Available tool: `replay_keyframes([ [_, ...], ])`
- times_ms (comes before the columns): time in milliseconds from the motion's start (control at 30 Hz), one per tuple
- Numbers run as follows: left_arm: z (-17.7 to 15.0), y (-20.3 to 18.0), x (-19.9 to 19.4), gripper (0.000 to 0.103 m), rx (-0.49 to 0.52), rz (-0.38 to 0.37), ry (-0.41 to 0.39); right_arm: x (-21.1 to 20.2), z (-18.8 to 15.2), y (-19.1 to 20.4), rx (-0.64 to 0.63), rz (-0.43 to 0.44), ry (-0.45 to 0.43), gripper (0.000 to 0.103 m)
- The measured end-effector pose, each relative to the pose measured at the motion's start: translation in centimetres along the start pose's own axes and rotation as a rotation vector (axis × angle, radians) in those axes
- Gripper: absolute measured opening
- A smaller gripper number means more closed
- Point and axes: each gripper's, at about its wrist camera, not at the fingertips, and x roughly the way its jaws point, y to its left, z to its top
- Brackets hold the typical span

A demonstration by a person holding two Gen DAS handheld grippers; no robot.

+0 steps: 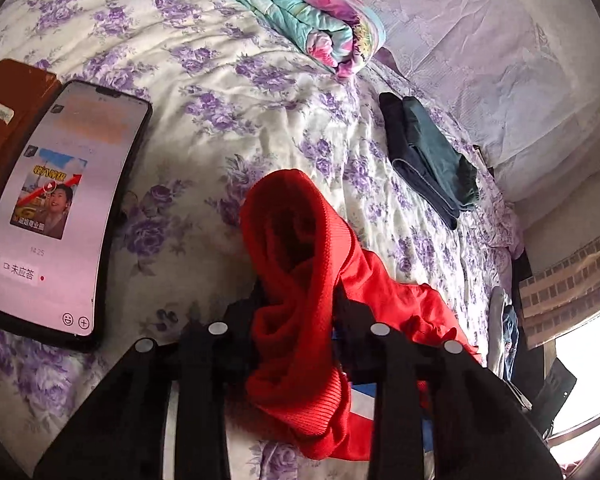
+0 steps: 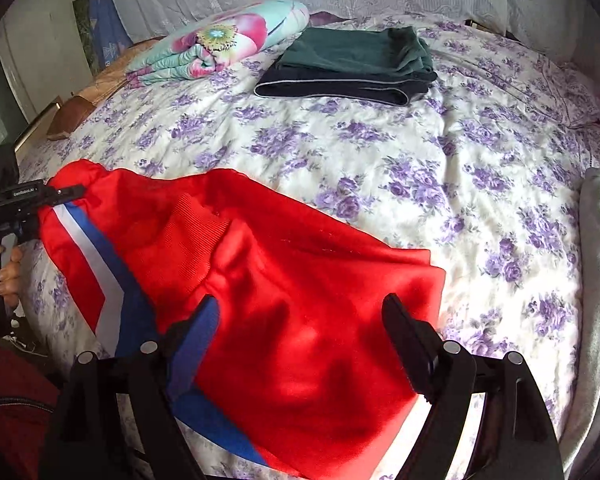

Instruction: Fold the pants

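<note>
Red pants (image 2: 284,288) with a blue and white side stripe lie across the near side of the flowered bed. My left gripper (image 1: 296,300) is shut on the pants' ribbed red end (image 1: 292,240), which bunches up between its fingers; it also shows at the far left of the right wrist view (image 2: 60,194), pinching that end. My right gripper (image 2: 300,312) is open, its fingers (image 2: 404,328) spread over the red cloth at the other end. Whether the fingers touch the cloth I cannot tell.
A phone (image 1: 56,208) with a lit screen lies left of the left gripper beside a brown wallet (image 1: 4,120). Folded dark green and navy pants (image 2: 352,64) and a rolled floral quilt (image 2: 216,40) sit at the far side. Grey clothing (image 2: 596,280) hangs at the right edge.
</note>
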Motion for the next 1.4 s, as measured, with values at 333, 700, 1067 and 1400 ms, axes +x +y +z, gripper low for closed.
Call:
replay_keyframes([
  [333, 0.1, -13.2, -3.2, 0.026, 0.345, -0.104, -0.046, -0.4, -1.2, -3.2, 0.065, -0.014, -0.005, 0.089],
  [700, -6.5, -26.7, 3.4, 0.026, 0.609, -0.311, 0.165, -3.0, -5.1, -12.9, 0.406, -0.038, -0.021, 0.089],
  [1067, -15.9, -33.0, 11.3, 0.081, 0.873, -0.307, 0.525, -4.6, -6.8, -15.8, 0.447, -0.056, -0.057, 0.088],
  [1400, -7.3, -24.1, 7.6, 0.091, 0.561, -0.235, 0.397, -4.9, -0.7, -10.2, 0.233, 0.026, -0.149, 0.089],
])
